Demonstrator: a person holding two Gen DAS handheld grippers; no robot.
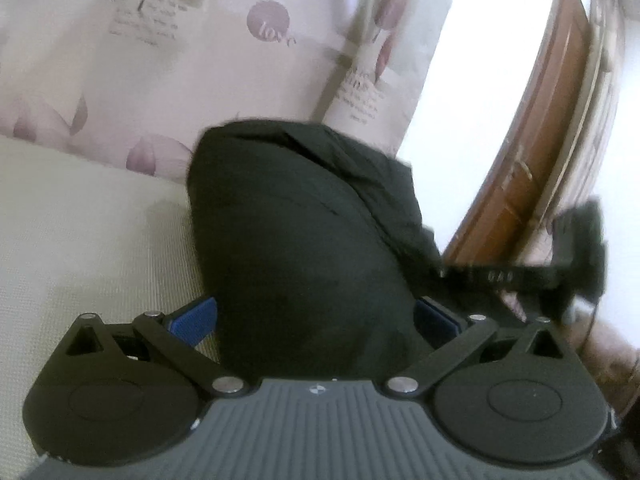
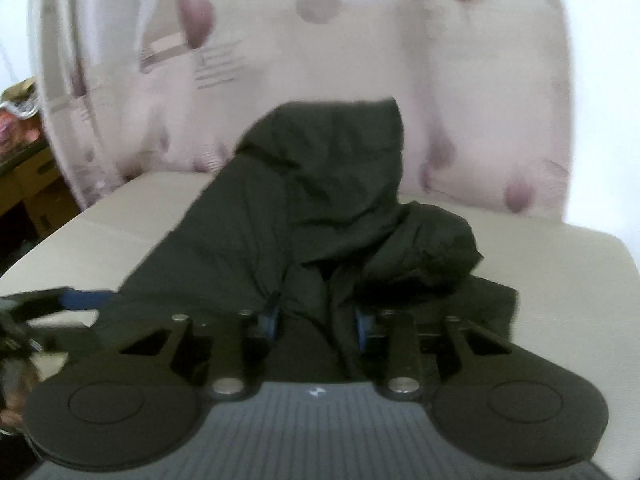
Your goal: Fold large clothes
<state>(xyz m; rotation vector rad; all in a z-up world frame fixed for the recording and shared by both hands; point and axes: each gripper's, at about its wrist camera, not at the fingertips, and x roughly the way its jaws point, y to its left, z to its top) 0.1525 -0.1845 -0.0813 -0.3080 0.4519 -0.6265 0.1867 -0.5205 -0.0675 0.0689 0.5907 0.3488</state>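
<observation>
Your left gripper (image 1: 316, 320) stands wide, its two blue pads at either side of a thick bulge of one dark garment (image 1: 304, 240); you cannot tell whether the pads actually press the cloth. Your right gripper (image 2: 318, 322) is drawn in narrow, its two blue pads pinching a gathered fold of that same dark garment (image 2: 312, 200) between them. There is one garment and there are two grippers, and in the right wrist view the left gripper's blue pad shows at the near left edge of the cloth. From both grippers the garment runs away toward the far side, partly lifted and bunched, with a rumpled lump to the right. It lies over a cream surface (image 2: 560, 264). Beyond hangs one pale curtain (image 1: 160, 60) with purple motifs.
</observation>
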